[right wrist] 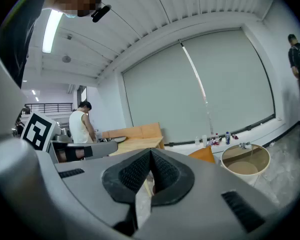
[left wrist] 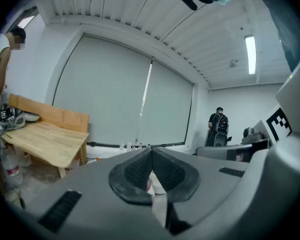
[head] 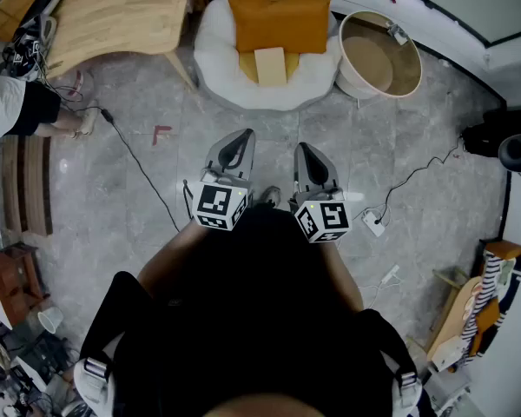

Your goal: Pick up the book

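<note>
Well, in the head view the left gripper point(head: 244, 134) and right gripper point(head: 302, 147) are held side by side, tips forward, above a grey floor point(head: 417, 137). The book point(head: 270, 65), pale and closed, lies well ahead of both tips. It rests against an orange pillow point(head: 278, 22) on a white cushion point(head: 217, 59). A round tub point(head: 380, 55) stands ahead and to the right of the right gripper, and a wooden bench point(head: 122, 11) ahead and to the left of the left one.

In the left gripper view the jaws meet at their tips with nothing between them; the bench sits off to their left.

In the right gripper view the jaws are likewise pressed together and empty. The pillow's corner and the tub show just right of the tips.
</note>
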`<state>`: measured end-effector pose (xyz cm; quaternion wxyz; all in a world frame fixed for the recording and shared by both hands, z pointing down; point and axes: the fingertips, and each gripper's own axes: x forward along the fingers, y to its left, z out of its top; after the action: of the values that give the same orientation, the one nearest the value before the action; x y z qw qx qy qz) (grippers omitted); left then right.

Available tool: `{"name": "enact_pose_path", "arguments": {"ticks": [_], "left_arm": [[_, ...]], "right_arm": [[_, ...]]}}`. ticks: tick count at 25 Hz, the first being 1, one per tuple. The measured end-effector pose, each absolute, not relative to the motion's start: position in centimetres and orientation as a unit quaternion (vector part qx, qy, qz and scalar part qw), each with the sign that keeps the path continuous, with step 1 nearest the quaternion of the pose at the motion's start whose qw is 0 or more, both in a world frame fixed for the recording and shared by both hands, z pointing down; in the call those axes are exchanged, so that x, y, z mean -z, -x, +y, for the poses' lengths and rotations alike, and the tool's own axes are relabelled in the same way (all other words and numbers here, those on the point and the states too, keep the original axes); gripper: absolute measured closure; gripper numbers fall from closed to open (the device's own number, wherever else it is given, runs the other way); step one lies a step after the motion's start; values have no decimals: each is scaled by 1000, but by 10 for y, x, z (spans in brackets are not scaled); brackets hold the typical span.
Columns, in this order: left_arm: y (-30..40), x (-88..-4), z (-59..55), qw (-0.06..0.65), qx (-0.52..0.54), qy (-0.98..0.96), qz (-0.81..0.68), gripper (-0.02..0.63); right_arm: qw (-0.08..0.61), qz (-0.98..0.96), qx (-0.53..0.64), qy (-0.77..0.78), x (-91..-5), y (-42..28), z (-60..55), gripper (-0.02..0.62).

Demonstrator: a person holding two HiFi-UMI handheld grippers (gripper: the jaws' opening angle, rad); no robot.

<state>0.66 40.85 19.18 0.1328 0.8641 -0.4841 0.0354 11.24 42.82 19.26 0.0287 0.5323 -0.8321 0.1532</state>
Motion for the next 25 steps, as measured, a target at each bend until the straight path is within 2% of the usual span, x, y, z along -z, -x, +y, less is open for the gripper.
{"name": "enact_pose_path", "arguments": {"ticks": [25], "left_arm": [[45, -199, 405, 143, -31, -863, -484, 604]], "right_arm": [[24, -829, -165, -534, -196, -62, 424, 592]]}}
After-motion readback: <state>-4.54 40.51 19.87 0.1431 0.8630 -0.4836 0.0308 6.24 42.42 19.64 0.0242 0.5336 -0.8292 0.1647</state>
